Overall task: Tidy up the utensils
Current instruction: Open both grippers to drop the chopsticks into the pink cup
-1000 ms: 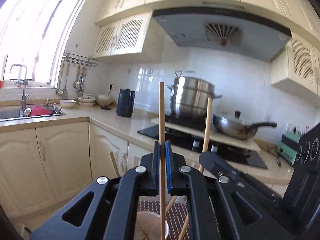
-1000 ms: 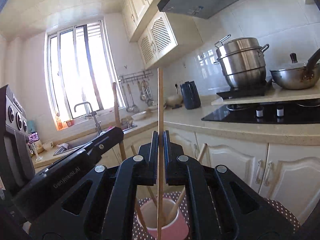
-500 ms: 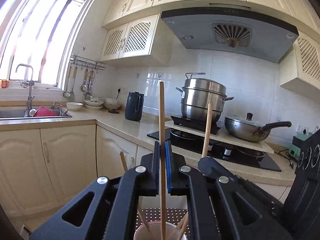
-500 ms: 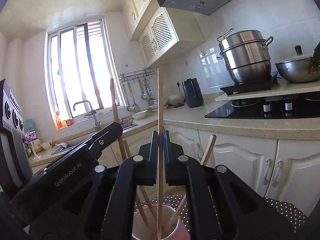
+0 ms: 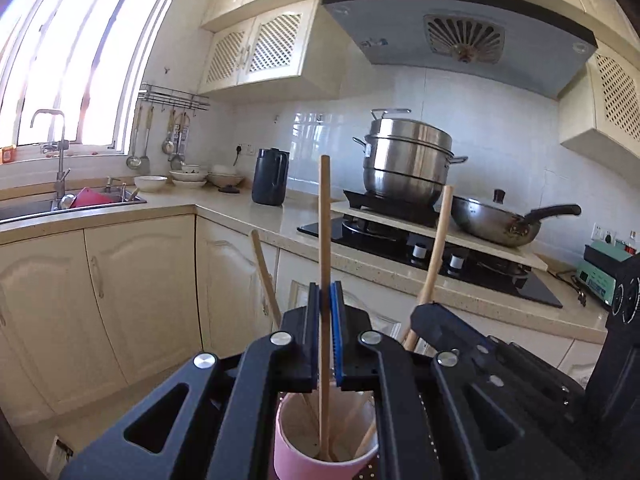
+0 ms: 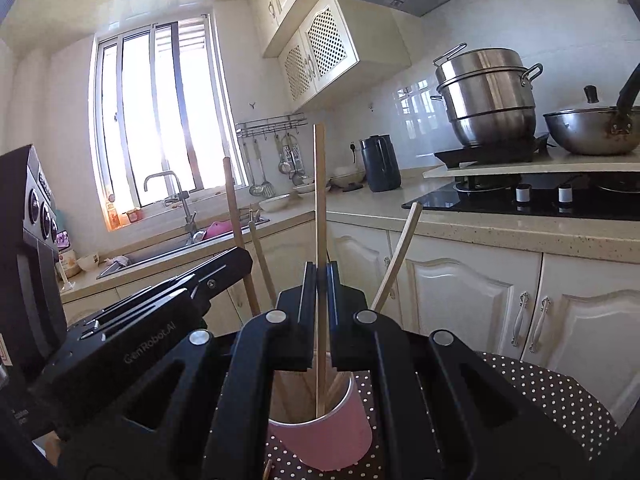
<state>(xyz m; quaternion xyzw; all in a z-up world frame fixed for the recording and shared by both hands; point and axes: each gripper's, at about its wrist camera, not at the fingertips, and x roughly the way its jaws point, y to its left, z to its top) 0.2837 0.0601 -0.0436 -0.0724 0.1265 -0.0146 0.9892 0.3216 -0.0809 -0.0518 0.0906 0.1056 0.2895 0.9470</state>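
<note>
Left tongs (image 5: 325, 320) clamped on 1 upright wooden chopstick (image 5: 325, 240), lower end inside pink cup (image 5: 320, 462). Right tongs (image 6: 320, 300) clamped on a second chopstick (image 6: 320, 200), tip in the same cup (image 6: 332, 436). Sticks look light, stiff, smooth; mid-shaft grip suits. Cup already holds several leaning sticks; it stands on dotted cloth (image 6: 552, 400)

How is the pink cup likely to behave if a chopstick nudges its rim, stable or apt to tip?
The pink cup looks tall and narrow, so probably tippable. Leaning chopsticks stick out far above its rim, likely adding leverage. It stands on a dotted cloth, which may grip less firmly than a hard counter.
</note>
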